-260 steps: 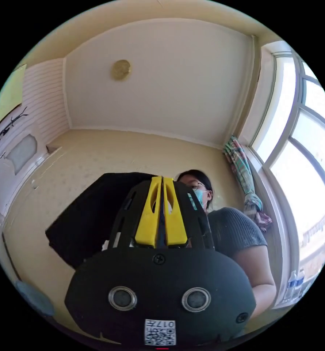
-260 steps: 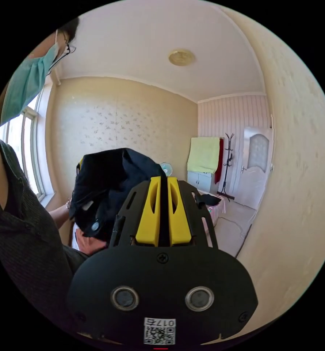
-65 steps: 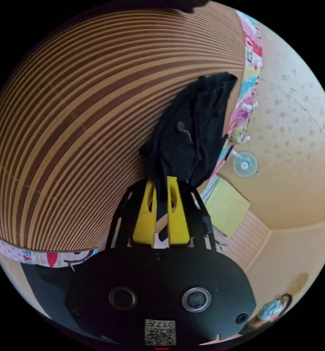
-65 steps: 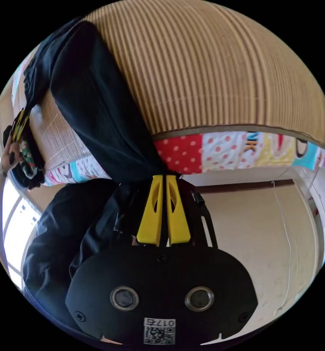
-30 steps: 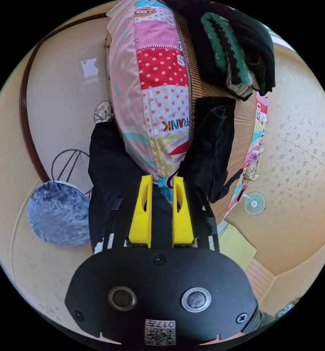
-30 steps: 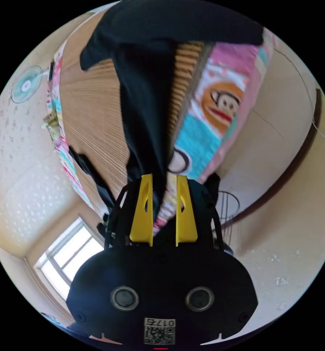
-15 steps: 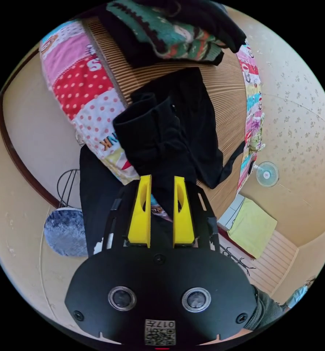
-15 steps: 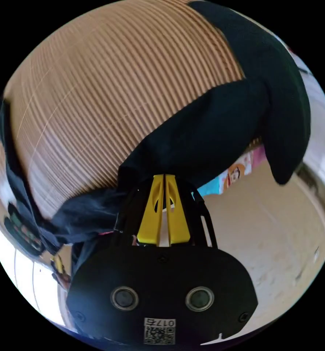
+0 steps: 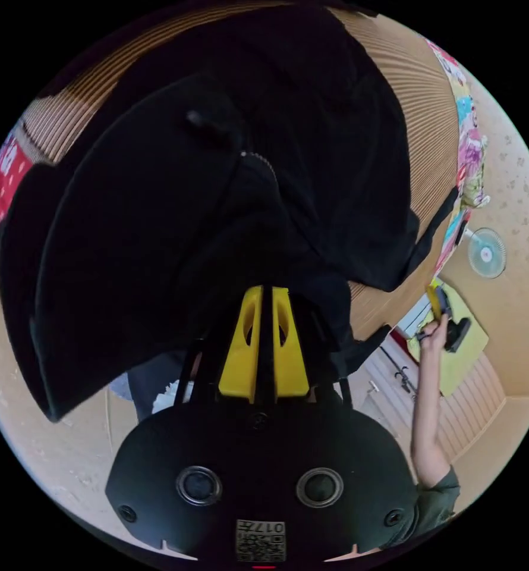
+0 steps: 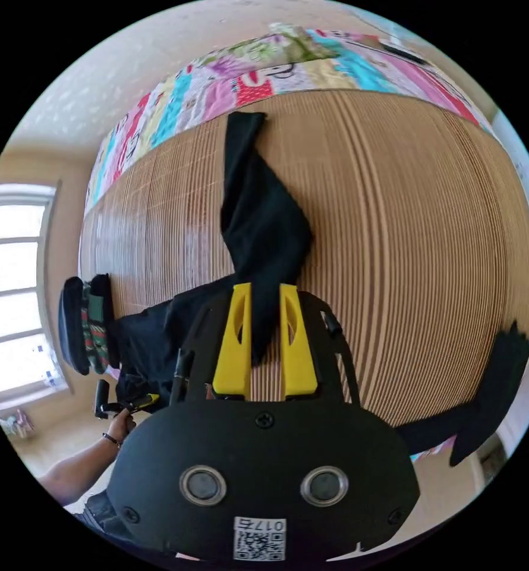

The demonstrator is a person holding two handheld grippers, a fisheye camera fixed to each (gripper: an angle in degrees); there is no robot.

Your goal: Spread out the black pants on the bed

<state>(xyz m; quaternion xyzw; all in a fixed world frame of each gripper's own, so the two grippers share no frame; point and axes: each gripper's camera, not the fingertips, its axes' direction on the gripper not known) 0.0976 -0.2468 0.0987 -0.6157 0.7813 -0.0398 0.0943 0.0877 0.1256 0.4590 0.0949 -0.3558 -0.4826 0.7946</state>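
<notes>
matt black cloth pants (image 10: 264, 226) on ribbed mat (image 10: 395, 238) (woven-looking).

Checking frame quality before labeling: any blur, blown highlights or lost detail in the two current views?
Left gripper view: the pants are close and read as near-solid black, folds hard to see; the left tool is sharp. Right gripper view: the window is blown out to white, the mat stripes bow strongly from fisheye, and the right tool is in focus.
</notes>
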